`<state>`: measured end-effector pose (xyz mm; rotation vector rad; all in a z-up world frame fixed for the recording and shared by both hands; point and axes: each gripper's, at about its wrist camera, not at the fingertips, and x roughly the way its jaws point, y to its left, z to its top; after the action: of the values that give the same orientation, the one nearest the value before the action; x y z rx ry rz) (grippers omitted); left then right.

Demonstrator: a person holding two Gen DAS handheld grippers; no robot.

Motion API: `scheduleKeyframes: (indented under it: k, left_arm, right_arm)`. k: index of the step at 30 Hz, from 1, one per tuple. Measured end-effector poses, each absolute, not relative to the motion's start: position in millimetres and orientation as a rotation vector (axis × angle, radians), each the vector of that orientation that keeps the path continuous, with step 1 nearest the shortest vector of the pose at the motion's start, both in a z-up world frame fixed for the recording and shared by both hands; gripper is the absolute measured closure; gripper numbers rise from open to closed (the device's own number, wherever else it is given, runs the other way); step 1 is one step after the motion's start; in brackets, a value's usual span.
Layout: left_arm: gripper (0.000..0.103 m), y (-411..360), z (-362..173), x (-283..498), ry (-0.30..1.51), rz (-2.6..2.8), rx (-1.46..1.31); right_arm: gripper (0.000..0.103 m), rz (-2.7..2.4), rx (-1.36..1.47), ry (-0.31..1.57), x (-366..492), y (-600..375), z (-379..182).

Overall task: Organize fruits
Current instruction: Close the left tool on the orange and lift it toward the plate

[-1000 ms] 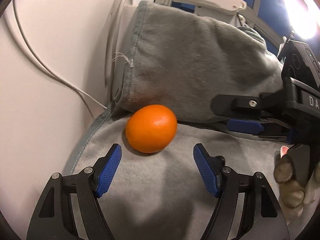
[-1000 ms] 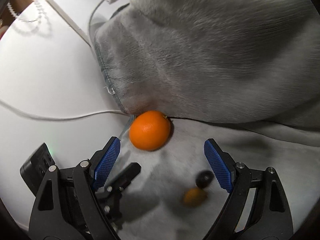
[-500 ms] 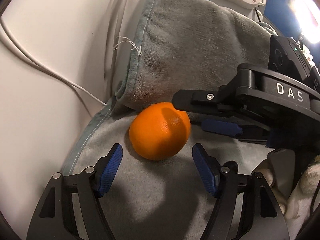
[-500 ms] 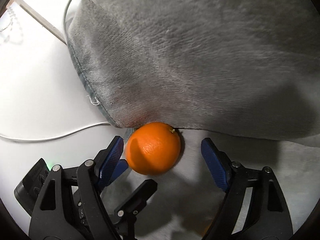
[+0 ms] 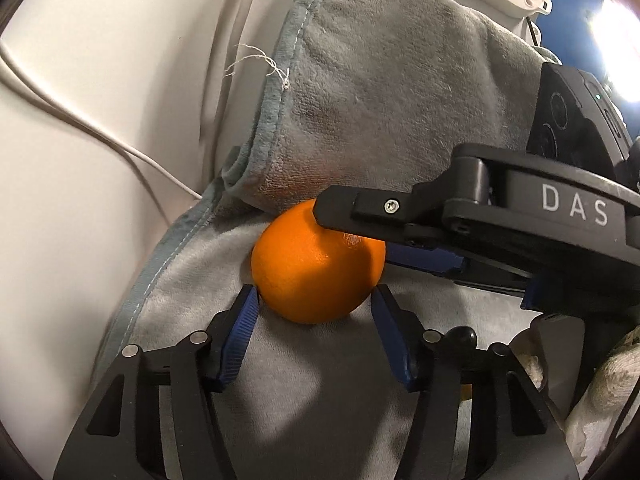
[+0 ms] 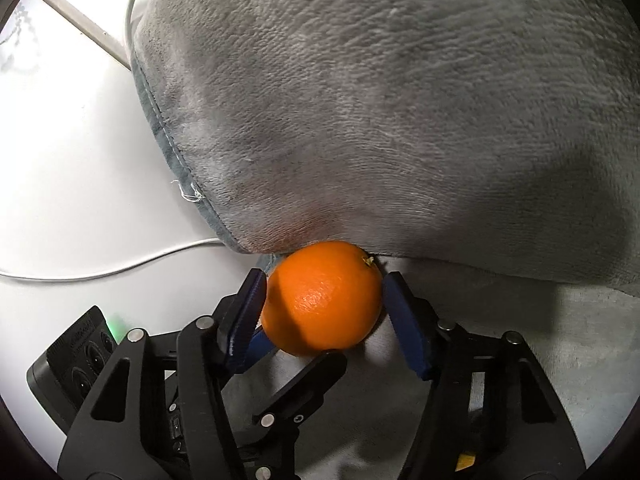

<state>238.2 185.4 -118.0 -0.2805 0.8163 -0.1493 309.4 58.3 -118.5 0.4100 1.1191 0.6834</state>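
One orange (image 5: 316, 268) (image 6: 324, 300) lies on a grey plush blanket (image 5: 380, 100), tucked against its raised fold. Both grippers are on it at once, and both pairs of jaws are closing. My left gripper (image 5: 314, 294) pinches the orange's near side with just the tips of its blue pads. My right gripper (image 6: 323, 278) has the fruit deep between its pads, which touch it on both sides. In the left wrist view a black finger (image 5: 400, 216) of the right gripper crosses over the orange. In the right wrist view a left gripper finger (image 6: 304, 380) sits under it.
The blanket fold (image 6: 400, 120) rises like a wall right behind the orange. A white cable (image 5: 100, 136) (image 6: 120, 268) runs over the white surface to the left. A gloved hand (image 5: 616, 368) shows at the right edge. Something small and yellow-orange (image 6: 464, 460) peeks out low down.
Both grippers came forward and down onto the orange, and their jaws narrowed from wide apart to touching it. The right gripper's finger now lies across the orange's top.
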Motion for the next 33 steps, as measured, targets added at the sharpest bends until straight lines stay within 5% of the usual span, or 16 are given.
scheduleKeyframes:
  k: [33]
  left_arm:
    - [0.048,94.3,-67.8,156.3,0.712,-0.166,-0.217]
  right_arm:
    - [0.042,0.656,0.430,1.020,240.7,-3.7,-41.0]
